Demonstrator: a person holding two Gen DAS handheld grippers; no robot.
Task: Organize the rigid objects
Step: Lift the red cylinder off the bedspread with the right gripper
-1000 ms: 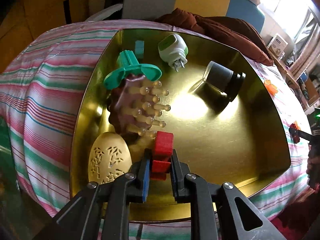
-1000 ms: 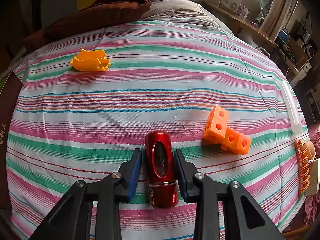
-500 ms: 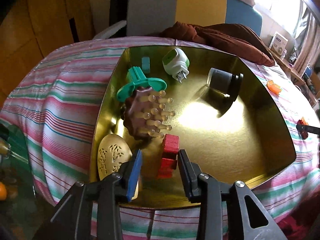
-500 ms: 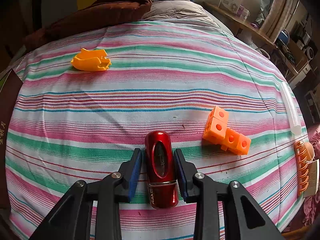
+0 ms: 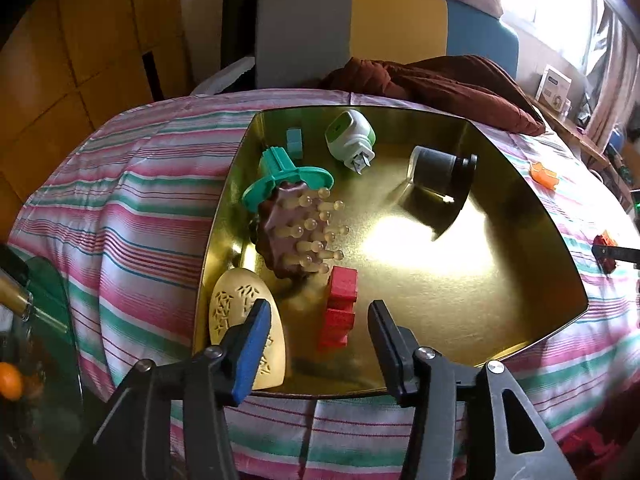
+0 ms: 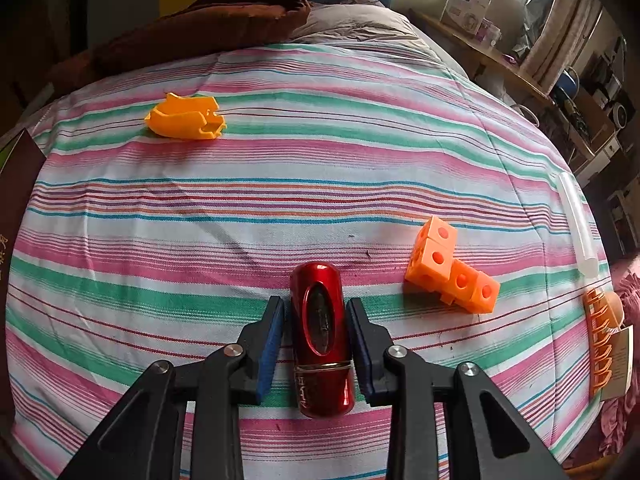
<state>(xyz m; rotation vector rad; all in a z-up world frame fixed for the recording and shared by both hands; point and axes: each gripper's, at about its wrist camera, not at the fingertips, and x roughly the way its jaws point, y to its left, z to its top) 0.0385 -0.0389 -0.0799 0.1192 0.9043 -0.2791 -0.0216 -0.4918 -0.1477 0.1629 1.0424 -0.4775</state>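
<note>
A gold tray (image 5: 520,320) lies on the striped bedspread. In it are a red block piece (image 5: 340,308), a brown massage brush (image 5: 296,236) with a green handle, a cream perforated oval (image 5: 244,320), a white-green plug device (image 5: 352,138), a grey cylinder (image 5: 440,170) and a small teal block (image 5: 295,140). My left gripper (image 5: 316,344) is open above the tray's near edge, the red piece lying free between its fingers. My right gripper (image 6: 316,332) has its fingers on both sides of a red metallic cylinder (image 6: 322,336) lying on the bedspread; slight gaps show beside it.
An orange cube piece (image 6: 448,268) lies right of the red cylinder. An orange plastic clip (image 6: 186,118) lies far left. A clear tube (image 6: 578,224) and an orange comb-like clip (image 6: 600,344) sit at the right edge. A brown blanket (image 5: 432,76) is behind the tray.
My left gripper let go of the red block piece, opened wide and drew back from the tray. The right gripper and the red cylinder have not moved.
</note>
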